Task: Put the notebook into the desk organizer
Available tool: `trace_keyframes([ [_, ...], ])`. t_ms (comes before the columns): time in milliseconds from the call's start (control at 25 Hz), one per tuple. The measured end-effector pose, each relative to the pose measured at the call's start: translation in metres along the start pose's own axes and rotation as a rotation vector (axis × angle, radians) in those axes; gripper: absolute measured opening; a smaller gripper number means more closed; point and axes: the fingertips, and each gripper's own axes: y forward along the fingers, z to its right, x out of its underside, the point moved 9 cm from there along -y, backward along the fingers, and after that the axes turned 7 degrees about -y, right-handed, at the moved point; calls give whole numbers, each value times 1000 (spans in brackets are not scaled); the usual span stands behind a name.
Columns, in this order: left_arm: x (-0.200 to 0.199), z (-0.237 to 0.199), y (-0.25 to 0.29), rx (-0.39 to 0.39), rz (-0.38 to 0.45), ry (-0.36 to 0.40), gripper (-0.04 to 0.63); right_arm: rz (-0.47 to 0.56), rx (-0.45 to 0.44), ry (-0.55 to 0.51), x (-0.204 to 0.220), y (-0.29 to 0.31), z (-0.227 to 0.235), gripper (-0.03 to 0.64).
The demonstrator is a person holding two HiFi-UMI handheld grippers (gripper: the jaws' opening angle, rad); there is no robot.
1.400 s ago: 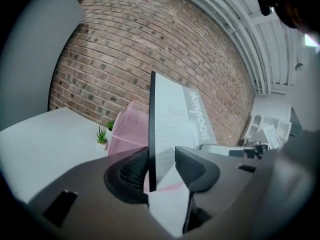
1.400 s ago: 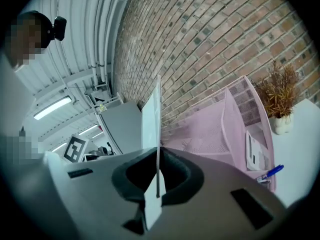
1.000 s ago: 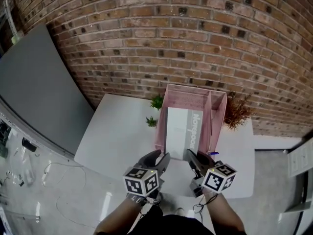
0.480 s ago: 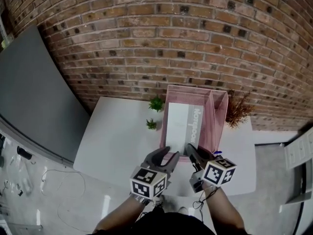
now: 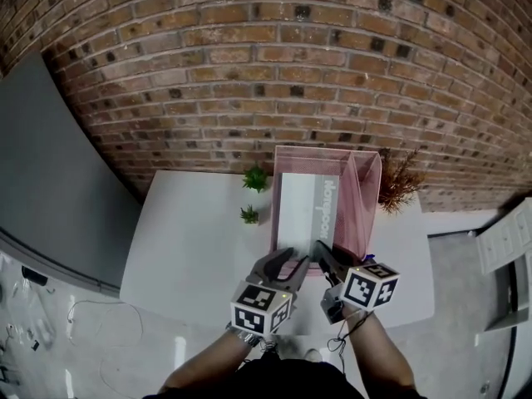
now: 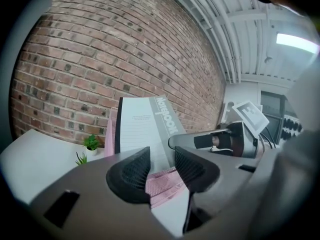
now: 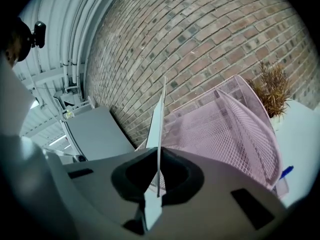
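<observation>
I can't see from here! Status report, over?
Right gripper shut on notebook. Left gripper open, empty. It tilts inside pink organizer. Nothing seen blocking.

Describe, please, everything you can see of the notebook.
The notebook is thin, with a white ruled cover, a grey band printed "Notebook" along one long side and a dark opposite edge. It leans tilted in the wider compartment of the pink mesh desk organizer. The jaws of the right gripper are shut on its near edge.

A red brick wall (image 5: 274,73) rises behind a white table (image 5: 191,239). One small green plant (image 5: 255,177) stands near the wall, another (image 5: 248,215) just in front of it. A dried brown shrub (image 5: 397,181) sits at the table's far right. A blue pen (image 7: 285,172) lies nearby. A grey panel (image 5: 50,173) stands at left.
</observation>
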Motion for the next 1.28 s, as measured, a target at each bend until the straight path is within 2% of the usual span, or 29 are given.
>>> trace_keyframes([
  [80,1,-2,4,0,-11,1,153,-5,-4,21,3,3,2,14],
  [400,4,-6,17,8,-53,5,152,-19,32,-17,-4,7,2,15],
  [800,10,-5,23,5,-85,27,152,-55,36,-6,0,11,5,22],
  [920,11,-5,23,-6,-87,30,149,-93,48,-40,2,13,4,46],
  [1120,13,-6,23,-15,-99,12,149,-162,66,-170,2,16,-2,129],
  [1280,14,-6,23,-24,-105,24,149,-190,51,-182,1,16,-2,164],
])
